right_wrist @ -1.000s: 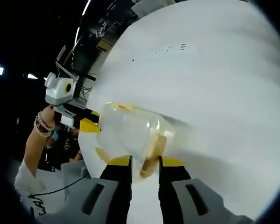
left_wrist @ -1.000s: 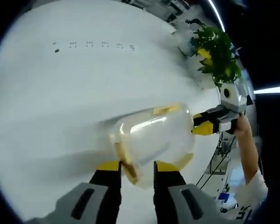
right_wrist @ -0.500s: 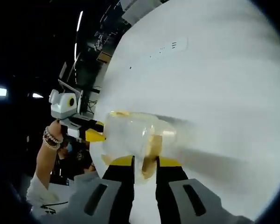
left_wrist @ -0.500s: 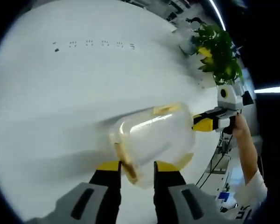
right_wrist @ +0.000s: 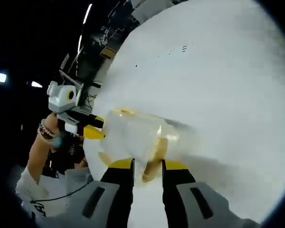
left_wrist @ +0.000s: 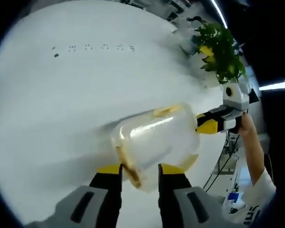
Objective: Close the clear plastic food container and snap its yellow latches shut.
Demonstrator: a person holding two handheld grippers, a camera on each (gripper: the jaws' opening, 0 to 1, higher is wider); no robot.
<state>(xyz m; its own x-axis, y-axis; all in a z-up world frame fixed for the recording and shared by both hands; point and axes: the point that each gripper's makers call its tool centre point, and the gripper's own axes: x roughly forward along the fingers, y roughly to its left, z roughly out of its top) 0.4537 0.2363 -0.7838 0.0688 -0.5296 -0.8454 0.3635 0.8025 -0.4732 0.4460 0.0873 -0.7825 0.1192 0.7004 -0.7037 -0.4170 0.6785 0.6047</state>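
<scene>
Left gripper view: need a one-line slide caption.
Left gripper closes on a yellow latch of the clear container over the white table; right gripper meets its far end.

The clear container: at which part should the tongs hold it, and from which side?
Probably at its two short ends, one pair of tongs from each side. The clear container has a yellow latch at the end near the left tongs, and another near the right tongs; these flaps give narrow edges to pinch.

No clear shift of the container (left_wrist: pixel 154 142) between the hand-held grippers, perhaps only camera sway.
</scene>
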